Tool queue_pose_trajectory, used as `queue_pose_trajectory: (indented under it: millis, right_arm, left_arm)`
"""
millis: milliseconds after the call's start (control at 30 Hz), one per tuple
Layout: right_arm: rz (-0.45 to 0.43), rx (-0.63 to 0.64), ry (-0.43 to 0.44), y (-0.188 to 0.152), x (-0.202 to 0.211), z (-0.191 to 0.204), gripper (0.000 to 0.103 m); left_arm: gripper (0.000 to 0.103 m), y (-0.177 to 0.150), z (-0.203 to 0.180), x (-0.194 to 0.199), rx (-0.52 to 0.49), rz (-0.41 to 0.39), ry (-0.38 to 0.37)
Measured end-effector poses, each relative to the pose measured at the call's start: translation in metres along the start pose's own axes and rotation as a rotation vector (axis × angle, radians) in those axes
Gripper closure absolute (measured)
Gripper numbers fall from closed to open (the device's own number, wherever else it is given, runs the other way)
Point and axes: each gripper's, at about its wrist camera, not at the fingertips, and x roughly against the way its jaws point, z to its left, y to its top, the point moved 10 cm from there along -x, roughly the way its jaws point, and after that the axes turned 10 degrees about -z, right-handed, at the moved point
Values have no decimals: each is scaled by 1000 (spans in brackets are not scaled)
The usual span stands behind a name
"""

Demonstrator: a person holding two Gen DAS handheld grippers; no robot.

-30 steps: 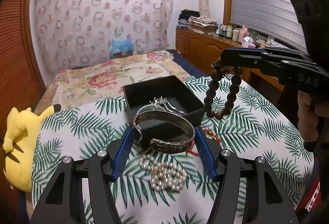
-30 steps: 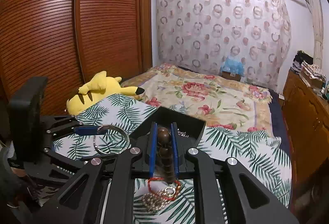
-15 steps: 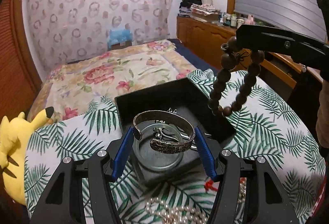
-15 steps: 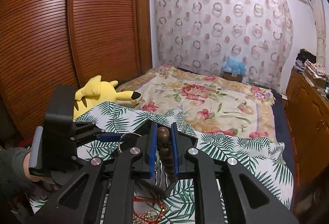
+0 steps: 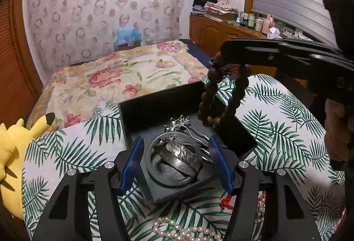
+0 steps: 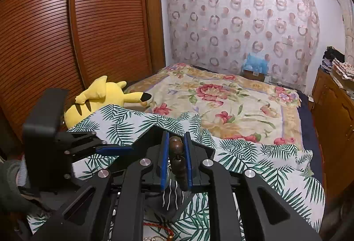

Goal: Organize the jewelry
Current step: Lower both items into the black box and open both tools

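A black jewelry box (image 5: 154,105) sits on the palm-leaf cloth. Inside lie a silver cuff bangle (image 5: 179,155), a clear glass bangle (image 5: 174,181) and a silver hairpin (image 5: 180,122). My left gripper (image 5: 176,163) is open above the box, its blue pads either side of the silver bangle and apart from it. My right gripper (image 6: 176,160) is shut on a dark wooden bead bracelet (image 5: 221,97), which hangs over the box's right side; the beads also show between the pads in the right wrist view (image 6: 177,148). A pearl necklace (image 5: 185,232) and a red string piece (image 5: 225,202) lie on the cloth.
A yellow plush toy (image 5: 11,156) lies at the left edge of the cloth. A floral bedspread (image 5: 124,77) lies beyond the box. A wooden dresser (image 5: 221,32) with bottles stands at the right. A brown slatted wardrobe (image 6: 66,41) is at the left.
My left gripper has opened and the silver bangle now lies in the box. Both grippers have moved forward over the box; the bead bracelet hangs lower over its right side.
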Motion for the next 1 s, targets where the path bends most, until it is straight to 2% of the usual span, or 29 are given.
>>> queue_pose_trajectory:
  millis: [400, 467, 533, 800, 1000]
  right_arm:
    - [64, -31, -16, -25, -21, 1, 88]
    - [62, -22, -21, -27, -17, 6, 86]
    - [59, -18, -30, -28, -11, 11, 78]
    - [54, -18, -75, -42, 27, 17, 78]
    - [72, -29, -99, -68, 56, 21, 78]
  left_arm:
    - [45, -19, 10, 39, 34, -3, 32]
    - [45, -23, 12, 45, 40, -2, 36]
    - [45, -28, 14, 53, 47, -8, 43]
    - [45, -44, 11, 86, 57, -30, 49]
    - [45, -56, 6, 109, 60, -47, 46]
